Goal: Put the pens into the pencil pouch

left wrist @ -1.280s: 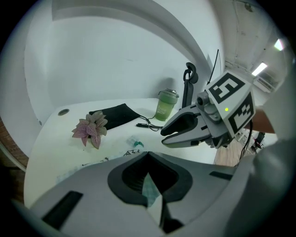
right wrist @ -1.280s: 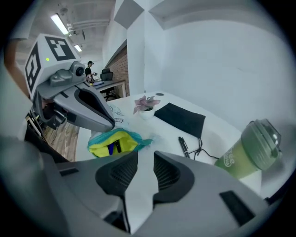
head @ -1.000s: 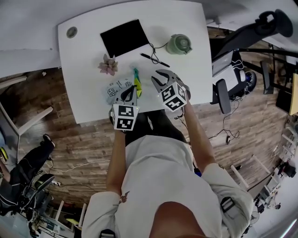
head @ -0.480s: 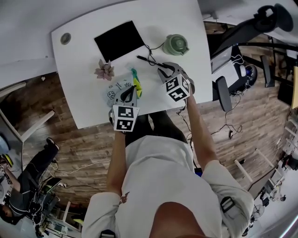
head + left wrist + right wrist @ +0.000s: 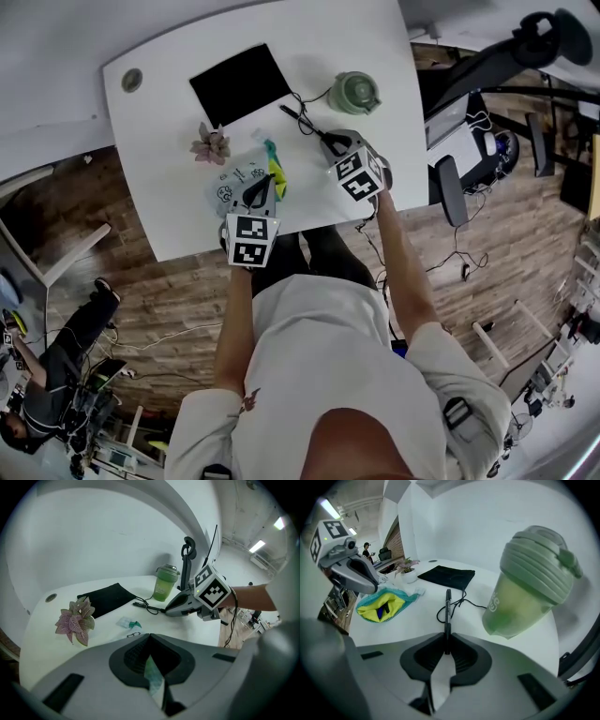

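Right tool [image 5: 326, 142] forward, jaws just closed on pen [image 5: 448, 603], unclear overhead.

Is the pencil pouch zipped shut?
No, in the right gripper view the pencil pouch gapes open on the table with its yellow lining showing.

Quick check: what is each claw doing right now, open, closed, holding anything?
Left claw: shut on the pencil pouch, at its edge.
Right claw: jaws have just closed on the black pen.
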`<move>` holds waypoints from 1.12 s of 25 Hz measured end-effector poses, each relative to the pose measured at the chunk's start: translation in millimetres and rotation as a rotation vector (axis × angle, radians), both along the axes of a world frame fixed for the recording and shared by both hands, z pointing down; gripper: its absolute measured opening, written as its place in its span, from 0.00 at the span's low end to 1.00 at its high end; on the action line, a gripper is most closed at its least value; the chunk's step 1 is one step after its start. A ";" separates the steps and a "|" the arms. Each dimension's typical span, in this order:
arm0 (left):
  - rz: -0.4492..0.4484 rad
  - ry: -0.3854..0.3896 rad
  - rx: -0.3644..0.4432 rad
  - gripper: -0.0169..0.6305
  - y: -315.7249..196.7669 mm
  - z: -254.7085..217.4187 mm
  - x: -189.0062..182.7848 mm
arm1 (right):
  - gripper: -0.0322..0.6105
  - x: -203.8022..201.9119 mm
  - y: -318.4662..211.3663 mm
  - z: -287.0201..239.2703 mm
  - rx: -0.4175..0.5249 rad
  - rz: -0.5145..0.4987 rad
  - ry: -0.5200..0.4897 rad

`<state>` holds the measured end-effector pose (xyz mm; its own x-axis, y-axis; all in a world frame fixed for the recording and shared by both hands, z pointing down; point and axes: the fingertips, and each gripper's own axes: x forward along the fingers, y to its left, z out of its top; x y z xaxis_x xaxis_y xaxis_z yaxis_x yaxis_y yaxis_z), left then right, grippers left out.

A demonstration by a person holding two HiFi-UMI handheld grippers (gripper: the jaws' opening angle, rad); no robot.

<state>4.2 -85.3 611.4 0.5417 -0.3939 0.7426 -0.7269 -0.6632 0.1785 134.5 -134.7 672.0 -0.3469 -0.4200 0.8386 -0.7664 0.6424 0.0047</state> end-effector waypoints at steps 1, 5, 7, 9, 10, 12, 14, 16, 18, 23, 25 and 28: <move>-0.002 0.001 0.001 0.02 0.0 -0.3 -0.3 | 0.12 -0.5 0.1 -0.1 -0.002 -0.005 0.006; -0.011 0.001 0.010 0.02 -0.1 -2.9 -1.4 | 0.12 -0.4 1.4 -4.3 0.003 -0.018 0.021; -0.016 -0.002 0.017 0.02 0.0 -4.7 -2.2 | 0.12 0.0 4.5 -9.4 0.011 -0.023 0.020; -0.022 -0.002 0.023 0.02 1.3 -6.4 -3.1 | 0.12 0.5 10.3 -15.9 0.021 -0.033 0.021; -0.025 -0.002 0.026 0.02 1.9 -7.1 -3.5 | 0.12 0.6 13.9 -19.5 0.025 -0.041 0.022; -0.032 -0.002 0.032 0.02 2.5 -8.9 -4.6 | 0.12 0.1 21.7 -26.6 0.033 -0.061 0.025; -0.039 -0.004 0.040 0.02 3.5 -11.2 -5.9 | 0.12 -1.0 30.4 -33.3 0.037 -0.083 0.030; -0.048 -0.003 0.045 0.02 5.1 -13.9 -6.8 | 0.12 -2.4 40.0 -38.6 0.037 -0.106 0.040; -0.057 0.000 0.051 0.02 6.9 -16.2 -7.9 | 0.12 -4.8 49.8 -42.5 0.036 -0.131 0.051; -0.086 0.008 0.068 0.02 10.5 -20.4 -13.1 | 0.12 -16.1 75.3 -49.0 0.012 -0.206 0.054; -0.096 0.008 0.074 0.02 12.1 -21.9 -14.9 | 0.12 -20.3 84.3 -51.1 0.002 -0.241 0.060; -0.113 0.012 0.084 0.02 14.5 -24.9 -17.9 | 0.12 -27.4 95.9 -54.7 -0.009 -0.293 0.069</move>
<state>-13.7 -70.8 586.5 0.4989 -0.5135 0.6981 -0.7959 -0.5904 0.1344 107.2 -38.8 617.3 -0.3942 -0.3027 0.8678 -0.5461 0.8365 0.0438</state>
